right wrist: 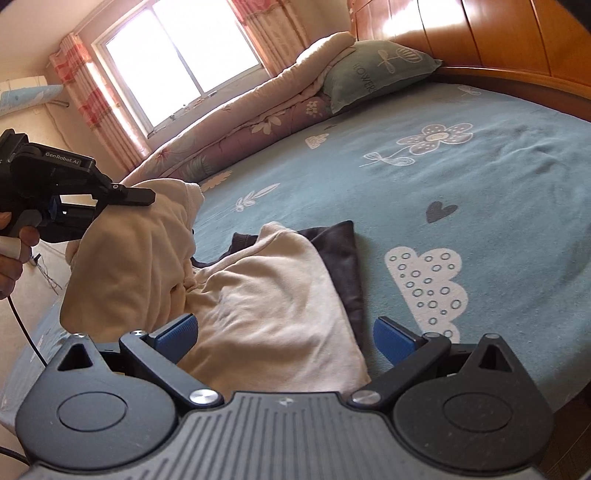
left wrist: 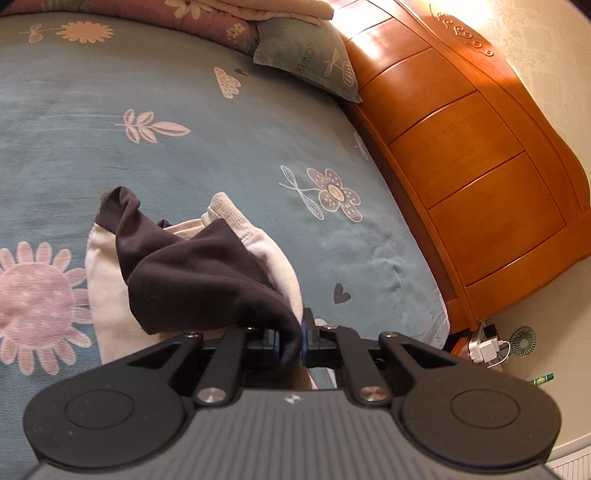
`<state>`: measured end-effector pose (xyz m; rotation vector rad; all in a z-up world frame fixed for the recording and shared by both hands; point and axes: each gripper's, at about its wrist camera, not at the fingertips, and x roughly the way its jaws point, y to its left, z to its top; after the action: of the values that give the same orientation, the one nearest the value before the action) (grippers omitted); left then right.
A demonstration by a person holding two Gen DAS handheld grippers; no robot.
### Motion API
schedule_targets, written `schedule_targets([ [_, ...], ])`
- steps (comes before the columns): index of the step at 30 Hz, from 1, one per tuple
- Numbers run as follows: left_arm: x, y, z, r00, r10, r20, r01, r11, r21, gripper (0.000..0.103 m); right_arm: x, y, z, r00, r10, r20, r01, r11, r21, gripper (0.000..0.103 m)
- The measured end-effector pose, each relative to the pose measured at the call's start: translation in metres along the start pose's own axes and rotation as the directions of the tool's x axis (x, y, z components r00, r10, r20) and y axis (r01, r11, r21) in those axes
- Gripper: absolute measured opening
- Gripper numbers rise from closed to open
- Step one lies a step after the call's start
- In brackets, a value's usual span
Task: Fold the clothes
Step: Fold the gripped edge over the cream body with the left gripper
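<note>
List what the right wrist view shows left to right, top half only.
left gripper → window → rolled quilt → pillow → headboard

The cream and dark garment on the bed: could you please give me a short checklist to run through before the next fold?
1. Left gripper shut on the garment: ok, dark fabric is pinched between its pads.
2. Right gripper open and ready: ok, the jaws stand wide and the pads press on nothing.
3. Lifted part clear of the bed sheet: ok, it hangs raised from the left gripper.
4. Rest of the garment lying flat: not ok, it is rumpled where the lifted part meets it.
5. Room on the sheet to lay the fold: ok, bare sheet lies beyond.
6. Edges aligned: cannot tell.
</note>
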<state>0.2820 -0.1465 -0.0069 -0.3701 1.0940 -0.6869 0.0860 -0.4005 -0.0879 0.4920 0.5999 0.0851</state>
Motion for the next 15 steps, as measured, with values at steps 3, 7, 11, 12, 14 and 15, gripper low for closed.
schedule_targets([
  [3,0.029,-0.008,-0.004,0.999,-0.005,-0.041,0.005,1.0,0.002,0.007,-0.005,-0.011,-0.001,1.0,-0.018,0.004,0.018,1.0,0.018,0.103],
  [7,0.066,-0.018,-0.011,0.995,0.013,-0.097,-0.01,1.0,0.028,0.007,-0.009,-0.024,-0.002,0.999,-0.041,0.004,0.041,0.999,0.032,0.103],
  [11,0.103,-0.022,-0.018,0.986,0.071,-0.151,-0.061,0.996,0.07,0.007,-0.011,-0.038,-0.004,0.998,-0.068,0.001,0.068,0.996,0.056,0.103],
  [12,0.112,-0.021,-0.02,0.983,0.086,-0.162,-0.074,0.994,0.078,0.008,-0.011,-0.041,-0.004,0.997,-0.074,0.0,0.074,0.995,0.064,0.103],
  [14,0.126,-0.019,-0.022,0.978,0.108,-0.178,-0.095,0.992,0.08,0.009,-0.012,-0.047,-0.004,0.996,-0.086,-0.002,0.086,0.994,0.074,0.103],
  [15,0.131,-0.018,-0.023,0.976,0.109,-0.186,-0.097,0.993,0.073,0.012,-0.013,-0.049,-0.005,0.996,-0.091,-0.004,0.091,0.993,0.075,0.103],
])
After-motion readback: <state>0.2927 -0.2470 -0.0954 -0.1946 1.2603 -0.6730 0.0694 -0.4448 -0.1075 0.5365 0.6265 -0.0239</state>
